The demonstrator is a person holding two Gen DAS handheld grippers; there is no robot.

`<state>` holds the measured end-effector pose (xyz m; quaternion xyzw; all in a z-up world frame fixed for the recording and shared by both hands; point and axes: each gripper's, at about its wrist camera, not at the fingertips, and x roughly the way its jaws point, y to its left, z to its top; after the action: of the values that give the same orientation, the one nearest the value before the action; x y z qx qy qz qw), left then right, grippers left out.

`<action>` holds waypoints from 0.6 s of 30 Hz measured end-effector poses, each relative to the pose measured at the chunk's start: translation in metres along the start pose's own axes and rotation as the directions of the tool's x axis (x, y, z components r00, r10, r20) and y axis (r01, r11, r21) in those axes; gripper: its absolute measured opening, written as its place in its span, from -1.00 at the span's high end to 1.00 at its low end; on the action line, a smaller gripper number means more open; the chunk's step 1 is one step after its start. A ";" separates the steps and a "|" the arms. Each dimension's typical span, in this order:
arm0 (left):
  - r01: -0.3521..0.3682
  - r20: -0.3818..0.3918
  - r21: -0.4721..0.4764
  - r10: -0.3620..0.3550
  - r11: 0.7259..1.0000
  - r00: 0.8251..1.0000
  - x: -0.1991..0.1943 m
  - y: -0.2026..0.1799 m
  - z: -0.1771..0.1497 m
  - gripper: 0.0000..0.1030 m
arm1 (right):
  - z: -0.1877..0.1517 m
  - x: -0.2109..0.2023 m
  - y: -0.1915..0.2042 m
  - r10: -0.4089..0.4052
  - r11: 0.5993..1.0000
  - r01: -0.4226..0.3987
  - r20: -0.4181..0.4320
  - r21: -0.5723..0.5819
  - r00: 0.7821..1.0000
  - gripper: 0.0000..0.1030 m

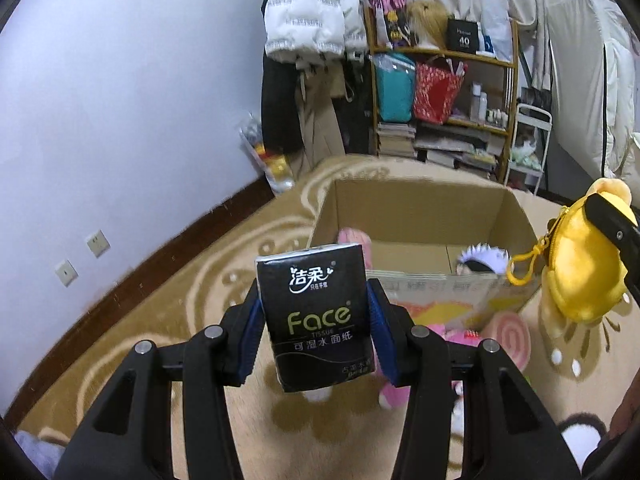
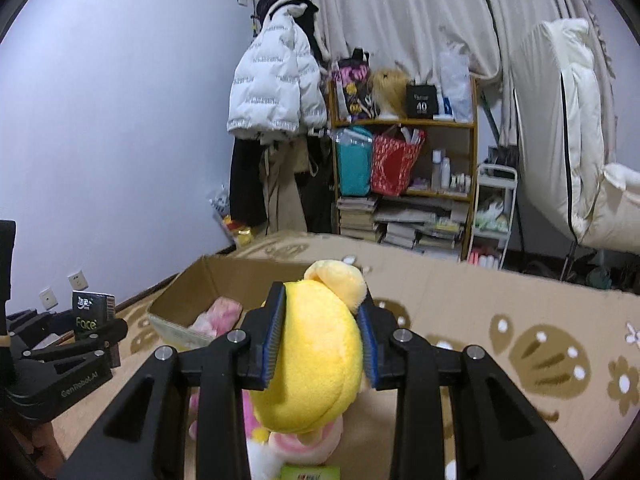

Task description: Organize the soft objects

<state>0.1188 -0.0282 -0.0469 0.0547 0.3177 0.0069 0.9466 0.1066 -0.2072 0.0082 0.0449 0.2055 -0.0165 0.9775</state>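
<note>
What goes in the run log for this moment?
left hand-held gripper: holds black tissue pack | right hand-held gripper: holds yellow plush toy | open cardboard box: ahead

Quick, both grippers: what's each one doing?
Left gripper: closed on the tissue pack.
Right gripper: closed on the yellow plush toy.

Both views are dim and cool-toned under soft indoor light, the wall [image 1: 120, 80] tinted bluish. Shadows on the carpet [image 2: 520, 320] are faint. Fisheye distortion bends the baseboard [image 1: 140, 272] and curtains [image 2: 400, 20], with black vignetting at the corners. Slight motion blur softens the cardboard box [image 1: 420, 216] and distant shelf [image 2: 404, 160]
</note>
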 end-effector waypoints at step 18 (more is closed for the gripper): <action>-0.046 0.112 0.008 0.045 0.999 0.993 0.029 -0.005 0.061 0.09 | 0.026 0.038 0.019 -0.031 0.993 0.043 0.099 -0.112 0.995 0.32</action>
<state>0.1788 -0.0378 -0.0171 0.0672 0.2629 0.0237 0.9622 0.1528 -0.1916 0.0175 -0.0158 0.1590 -0.0250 0.9868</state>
